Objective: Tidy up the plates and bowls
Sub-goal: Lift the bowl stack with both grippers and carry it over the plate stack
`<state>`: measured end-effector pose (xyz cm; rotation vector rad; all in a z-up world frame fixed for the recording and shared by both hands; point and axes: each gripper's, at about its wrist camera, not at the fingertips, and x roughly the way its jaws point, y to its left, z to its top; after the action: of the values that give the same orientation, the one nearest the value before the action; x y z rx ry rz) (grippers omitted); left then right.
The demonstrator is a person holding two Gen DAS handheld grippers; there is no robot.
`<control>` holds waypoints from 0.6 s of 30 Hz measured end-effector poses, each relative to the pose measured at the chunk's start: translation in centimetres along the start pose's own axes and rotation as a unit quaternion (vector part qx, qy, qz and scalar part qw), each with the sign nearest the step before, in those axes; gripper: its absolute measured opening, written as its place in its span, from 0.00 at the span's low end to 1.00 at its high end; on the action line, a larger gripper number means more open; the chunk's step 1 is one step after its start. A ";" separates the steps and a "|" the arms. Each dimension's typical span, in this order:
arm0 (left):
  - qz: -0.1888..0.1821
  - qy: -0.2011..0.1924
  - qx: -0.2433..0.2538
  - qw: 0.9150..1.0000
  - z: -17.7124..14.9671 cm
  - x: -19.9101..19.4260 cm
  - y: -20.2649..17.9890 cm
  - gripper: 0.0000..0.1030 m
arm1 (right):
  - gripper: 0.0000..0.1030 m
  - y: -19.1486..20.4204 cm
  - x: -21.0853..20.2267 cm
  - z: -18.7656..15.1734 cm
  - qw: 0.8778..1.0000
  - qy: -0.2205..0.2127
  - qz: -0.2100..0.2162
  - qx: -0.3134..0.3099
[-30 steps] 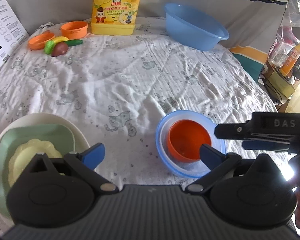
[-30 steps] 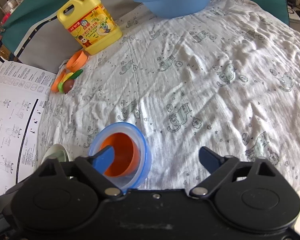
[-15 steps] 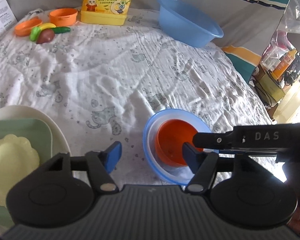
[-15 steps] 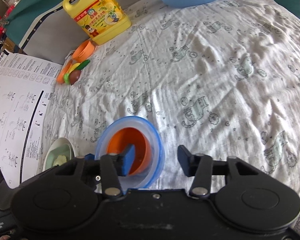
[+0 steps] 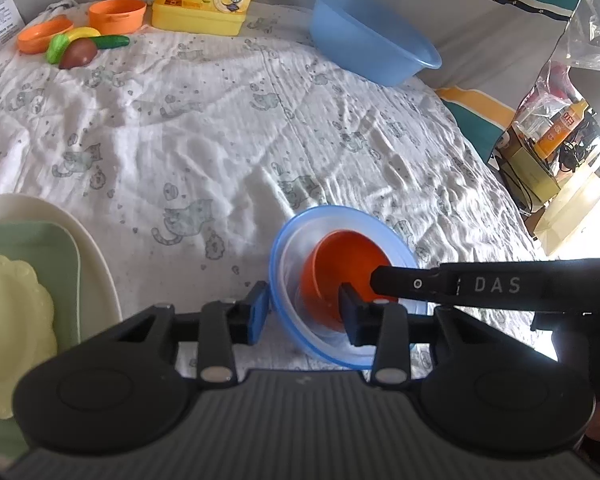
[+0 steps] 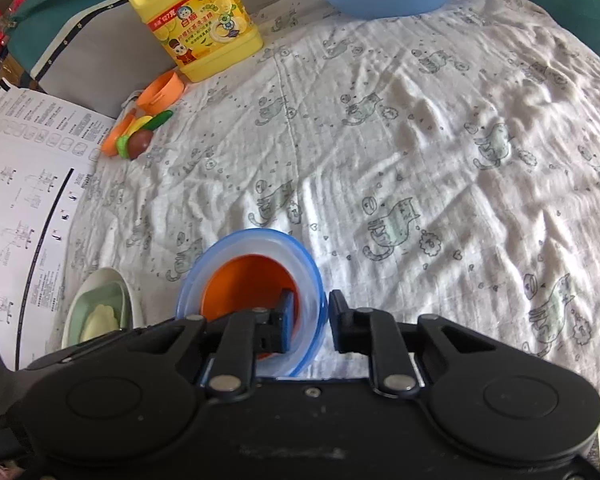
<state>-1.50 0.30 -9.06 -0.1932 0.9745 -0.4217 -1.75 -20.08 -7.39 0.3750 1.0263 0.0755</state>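
Orange and blue are nested: the orange bowl (image 5: 342, 276) sits inside the clear blue-rimmed bowl (image 5: 286, 264) on the cloth-covered tabletop (image 5: 204, 140). Both your tools were spread a second ago and are now closing on opposite sides of that stack. Your left tool (image 5: 302, 314) straddles the near-left walls of both bowls; your right tool (image 6: 310, 320) straddles the blue-rimmed bowl's wall. Neither visibly pinches yet, so you look about ready to lift. At left, the cream plate (image 5: 100, 264) carries a green dish (image 5: 28, 248) and a pale scalloped plate (image 5: 8, 320).
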 end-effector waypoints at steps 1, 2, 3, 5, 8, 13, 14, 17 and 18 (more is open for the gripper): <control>0.000 -0.001 0.000 1.000 0.1 -0.1 0.0 0.36 | 0.17 0.1 0.0 0.0 1.000 0.000 -0.001 -0.002; 0.001 -0.003 0.000 1.000 0.1 -0.3 0.0 0.36 | 0.17 0.1 0.0 0.0 1.000 0.001 -0.002 -0.004; 0.002 -0.004 0.001 1.000 0.1 -0.4 -0.1 0.36 | 0.17 0.3 -0.1 0.0 1.000 0.002 -0.004 -0.006; 0.004 -0.007 -0.001 1.000 0.2 -0.6 0.0 0.36 | 0.17 0.5 -0.1 0.0 1.000 0.005 -0.005 -0.011; 0.007 -0.010 -0.001 1.000 0.4 -1.0 0.0 0.35 | 0.17 0.9 -0.1 0.0 1.000 0.009 -0.007 -0.015; 0.017 -0.014 0.001 1.000 0.7 -1.8 0.1 0.34 | 0.16 2.1 -0.3 0.3 0.999 0.005 -0.008 -0.033; 0.020 -0.015 0.000 1.000 0.8 -2.0 0.3 0.34 | 0.16 2.5 -0.3 0.4 0.999 0.005 -0.008 -0.037; 0.029 -0.014 -0.005 0.999 1.0 -2.7 0.8 0.33 | 0.16 3.4 -0.3 0.6 0.999 0.007 -0.005 -0.046; 0.034 -0.015 -0.005 0.999 1.1 -2.9 1.0 0.33 | 0.16 3.8 -0.2 0.7 0.999 0.009 -0.003 -0.047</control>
<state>-1.79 2.40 -6.57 -0.1747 0.9522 -0.3498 -0.88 -16.80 -5.61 0.2863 1.0379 0.1225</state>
